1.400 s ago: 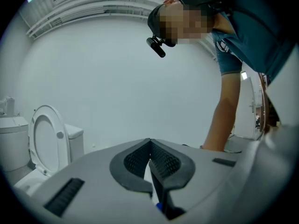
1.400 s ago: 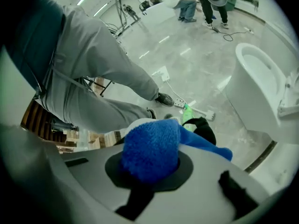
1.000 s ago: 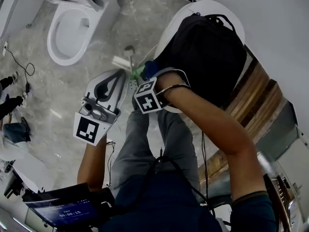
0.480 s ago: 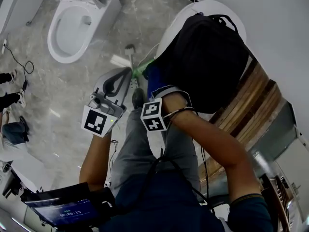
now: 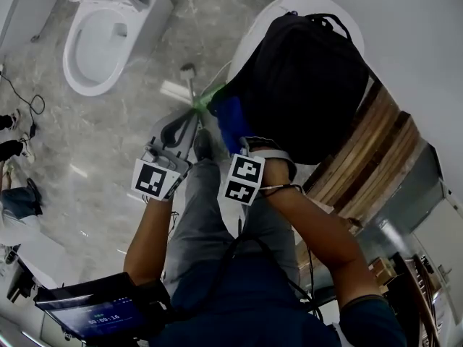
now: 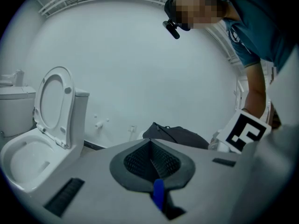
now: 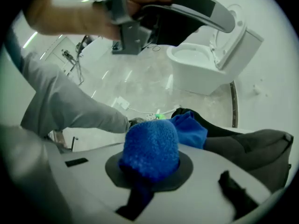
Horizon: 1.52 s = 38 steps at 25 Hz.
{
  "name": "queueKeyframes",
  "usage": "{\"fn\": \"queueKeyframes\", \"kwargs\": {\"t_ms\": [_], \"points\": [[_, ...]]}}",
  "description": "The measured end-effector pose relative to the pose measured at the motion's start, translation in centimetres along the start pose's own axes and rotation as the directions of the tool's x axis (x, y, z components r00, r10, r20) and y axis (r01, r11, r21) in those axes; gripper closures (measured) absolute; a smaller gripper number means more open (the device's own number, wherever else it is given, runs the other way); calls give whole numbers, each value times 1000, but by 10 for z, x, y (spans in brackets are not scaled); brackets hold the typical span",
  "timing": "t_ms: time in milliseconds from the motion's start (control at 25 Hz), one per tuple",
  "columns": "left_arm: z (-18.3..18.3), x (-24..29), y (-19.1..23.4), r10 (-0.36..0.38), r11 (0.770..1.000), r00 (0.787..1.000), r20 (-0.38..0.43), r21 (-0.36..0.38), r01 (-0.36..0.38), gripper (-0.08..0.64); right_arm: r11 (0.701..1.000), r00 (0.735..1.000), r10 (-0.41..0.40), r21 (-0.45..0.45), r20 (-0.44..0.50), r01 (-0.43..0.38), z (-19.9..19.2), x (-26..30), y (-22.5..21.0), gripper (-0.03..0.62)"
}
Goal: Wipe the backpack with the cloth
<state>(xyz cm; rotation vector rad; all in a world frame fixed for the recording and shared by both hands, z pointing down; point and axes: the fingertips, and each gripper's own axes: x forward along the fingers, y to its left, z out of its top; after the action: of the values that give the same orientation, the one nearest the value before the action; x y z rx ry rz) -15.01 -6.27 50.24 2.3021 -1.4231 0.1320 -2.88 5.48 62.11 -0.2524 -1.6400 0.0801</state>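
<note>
A black backpack (image 5: 311, 78) lies on a white basin (image 5: 253, 31) at the upper right of the head view. My right gripper (image 5: 230, 130) is shut on a blue cloth (image 5: 230, 118), which presses against the backpack's lower left edge. In the right gripper view the cloth (image 7: 152, 148) bulges out of the gripper (image 7: 149, 168), with the backpack (image 7: 252, 146) just beyond it. My left gripper (image 5: 189, 121) hovers beside the cloth, left of the backpack, shut and holding nothing. Its view shows the pads (image 6: 150, 160) closed together and the backpack (image 6: 175, 135) ahead.
A white toilet (image 5: 101, 42) with its lid up stands at the upper left on a marble floor. A power strip with cables (image 5: 177, 91) lies on the floor near the basin. A wooden counter (image 5: 376, 157) runs along the right wall. My legs stand below the grippers.
The right gripper has drawn back toward me with the cloth along the backpack's lower left edge. The left gripper has shifted right, closer to the right one.
</note>
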Motion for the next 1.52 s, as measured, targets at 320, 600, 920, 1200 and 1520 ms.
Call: {"fn": "queueKeyframes", "kwargs": {"t_ms": [320, 600, 920, 1200, 1520], "points": [[-36, -4, 14, 29, 999, 998, -47, -35, -31, 557, 955, 997, 8, 295, 80, -32, -24, 19, 18, 574], [-48, -11, 11, 29, 999, 998, -56, -41, -31, 557, 942, 978, -110, 334, 177, 45, 14, 36, 14, 574], [-47, -12, 16, 23, 998, 999, -49, -55, -26, 557, 806, 901, -281, 591, 330, 35, -21, 31, 16, 574], [-47, -17, 8, -9, 999, 998, -65, -41, 6, 557, 734, 824, -365, 678, 433, -31, -20, 28, 16, 574], [-39, 1, 1, -53, 998, 992, -114, 13, 55, 557, -81, 748, -602, 912, 277, -403, -172, 43, 29, 574]]}}
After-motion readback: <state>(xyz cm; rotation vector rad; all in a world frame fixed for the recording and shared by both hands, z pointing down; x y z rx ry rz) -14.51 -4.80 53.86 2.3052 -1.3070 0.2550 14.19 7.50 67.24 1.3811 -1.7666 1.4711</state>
